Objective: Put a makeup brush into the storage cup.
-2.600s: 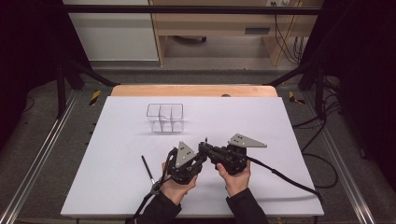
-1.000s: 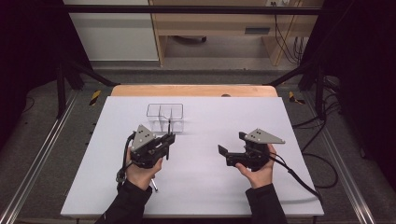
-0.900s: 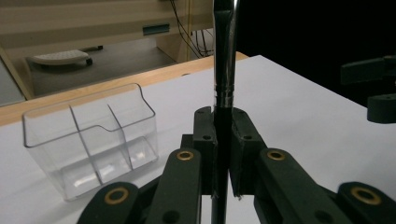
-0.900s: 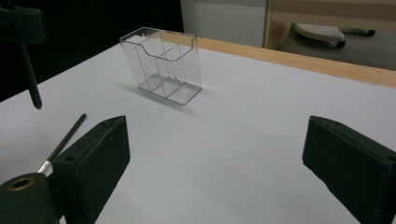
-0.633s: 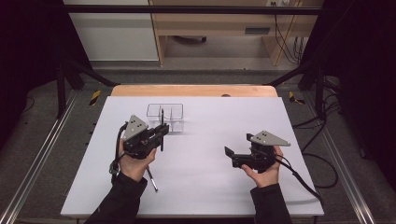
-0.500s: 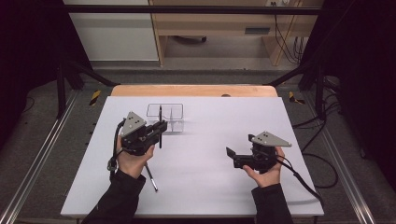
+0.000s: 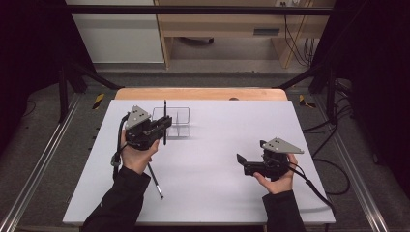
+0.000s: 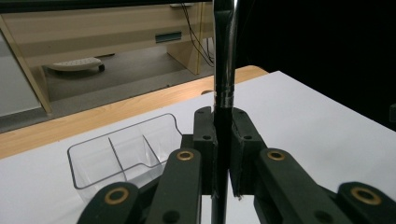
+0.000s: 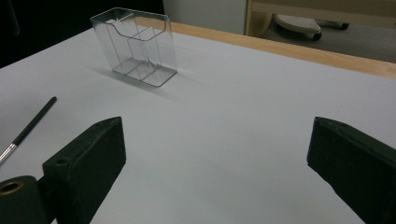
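Observation:
My left gripper [image 7: 163, 127] is shut on a thin black brush [image 7: 165, 112] and holds it upright, just in front of a clear plastic holder [image 7: 177, 116] with several compartments. In the left gripper view the jaws clamp the brush's handle [image 8: 223, 93] below its silver band, with the holder [image 8: 122, 153] behind and to the left. A second black brush [image 7: 155, 181] lies flat on the white table [image 7: 232, 130] near the left forearm. My right gripper [image 7: 243, 164] hovers at the right with its jaws wide apart and nothing between them [image 9: 215, 126].
The right gripper view has the clear holder [image 9: 136, 45] far off at the upper left and the lying brush [image 9: 27, 129] at the left edge. A wooden strip [image 7: 200, 93] borders the table's far side. Cables [image 7: 319, 191] trail from the right gripper.
The left gripper has carried the upright brush away from the person, up and towards the holder. The right gripper has drifted slightly right and stays open.

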Motion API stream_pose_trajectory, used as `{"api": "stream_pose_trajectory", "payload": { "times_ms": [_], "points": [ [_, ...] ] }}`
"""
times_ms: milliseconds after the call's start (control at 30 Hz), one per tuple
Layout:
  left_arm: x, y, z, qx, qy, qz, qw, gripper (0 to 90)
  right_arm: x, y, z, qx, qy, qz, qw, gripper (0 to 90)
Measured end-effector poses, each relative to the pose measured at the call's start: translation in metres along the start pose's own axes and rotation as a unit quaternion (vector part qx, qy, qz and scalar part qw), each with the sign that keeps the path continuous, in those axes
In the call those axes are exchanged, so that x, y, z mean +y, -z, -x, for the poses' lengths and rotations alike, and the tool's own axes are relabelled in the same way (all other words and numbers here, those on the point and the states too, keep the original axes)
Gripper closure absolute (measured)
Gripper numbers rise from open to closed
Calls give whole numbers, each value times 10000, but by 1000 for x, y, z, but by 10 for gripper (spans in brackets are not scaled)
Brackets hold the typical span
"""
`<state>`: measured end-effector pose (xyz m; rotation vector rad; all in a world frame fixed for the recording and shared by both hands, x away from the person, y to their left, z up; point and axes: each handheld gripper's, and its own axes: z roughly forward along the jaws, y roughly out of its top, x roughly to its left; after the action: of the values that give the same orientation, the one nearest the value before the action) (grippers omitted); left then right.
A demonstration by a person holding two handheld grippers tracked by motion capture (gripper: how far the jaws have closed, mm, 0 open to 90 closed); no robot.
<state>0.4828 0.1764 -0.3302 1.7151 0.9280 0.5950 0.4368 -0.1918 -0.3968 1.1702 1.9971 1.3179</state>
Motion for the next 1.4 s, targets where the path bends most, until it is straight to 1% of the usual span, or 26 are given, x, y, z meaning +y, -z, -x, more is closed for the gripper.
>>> {"api": "stream_pose_trajectory", "payload": {
  "times_ms": [167, 500, 633, 967, 1233, 1267, 1333, 1400],
  "points": [
    [6, -5, -3, 29, 19, 2, 10000, 822, 0, 3, 2, -22, -26, 42, 10000, 51],
    [18, -15, -10, 110, -56, 47, 9999, 822, 0, 6, 5, -87, -45, 73, 9999, 48],
    [21, -19, -14, 125, -18, 53, 9999, 822, -1, 6, 6, -104, -62, 73, 9999, 47],
    [25, -32, -23, 226, 39, 74, 9997, 822, -1, 7, 8, -127, -85, 82, 9998, 48],
    [26, -44, -33, 254, 99, 69, 9996, 822, -2, 6, 9, -151, -97, 67, 9998, 49],
    [26, -45, -34, 265, 92, 35, 9996, 822, -2, 7, 9, -161, -99, 80, 9998, 50],
    [26, -49, -37, 269, 148, 23, 9995, 822, -2, 7, 10, -164, -103, 84, 9998, 49],
    [27, -53, -39, 294, 121, -4, 9995, 822, -2, 7, 10, -165, -106, 88, 9998, 49]
  ]
}}
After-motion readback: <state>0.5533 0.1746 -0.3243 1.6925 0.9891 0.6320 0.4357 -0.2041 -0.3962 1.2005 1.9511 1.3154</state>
